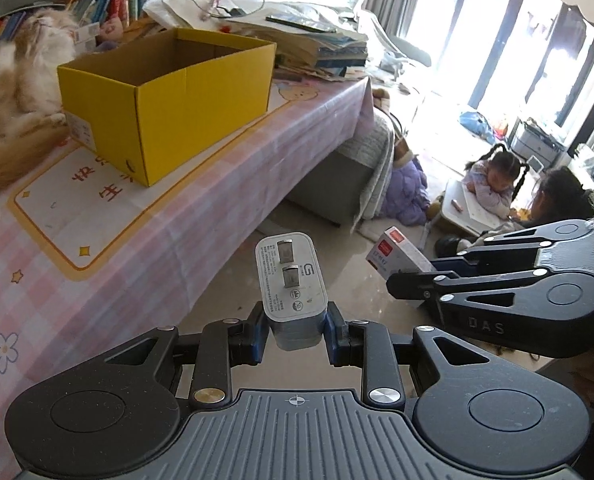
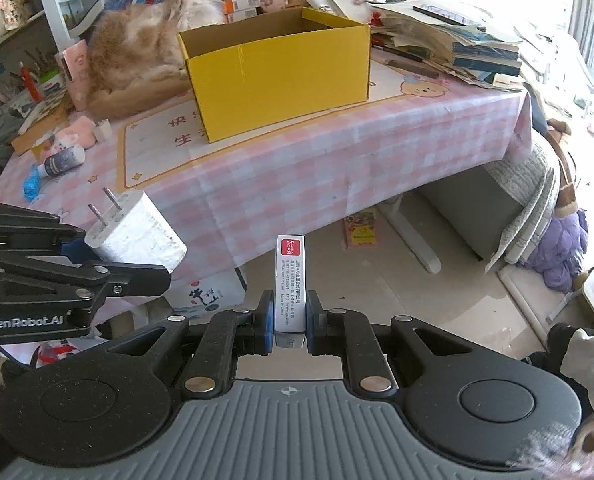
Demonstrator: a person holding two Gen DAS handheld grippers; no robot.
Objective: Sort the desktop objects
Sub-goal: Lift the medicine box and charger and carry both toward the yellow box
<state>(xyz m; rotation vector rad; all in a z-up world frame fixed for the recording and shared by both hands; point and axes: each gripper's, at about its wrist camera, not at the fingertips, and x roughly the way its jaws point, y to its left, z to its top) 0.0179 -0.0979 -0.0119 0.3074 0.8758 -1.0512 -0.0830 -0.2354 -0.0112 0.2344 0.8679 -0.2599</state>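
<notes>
Both grippers loaded, held off the bench edge, level.
Left gripper [image 1: 295,334] jaws clamp white charger [image 1: 291,280]; right gripper [image 2: 290,322] jaws clamp small carton [image 2: 290,280]; yellow box [image 2: 277,68] on bench [image 2: 337,160].

Strong daylight pours in through the tall curtained windows [image 1: 497,40] at the right of the left wrist view, blown out to white there and washing the pale glossy floor [image 1: 429,152] beneath them in glare. The pink checked tablecloth [image 2: 337,160] and the open yellow cardboard box [image 2: 281,76] are evenly lit and fairly sharp, with the space under the table in soft shadow. Both fisheye views bend straight lines toward the edges, corners fall dark, and the long-haired ginger cat [image 1: 13,80] at the left edge smears into blur.
</notes>
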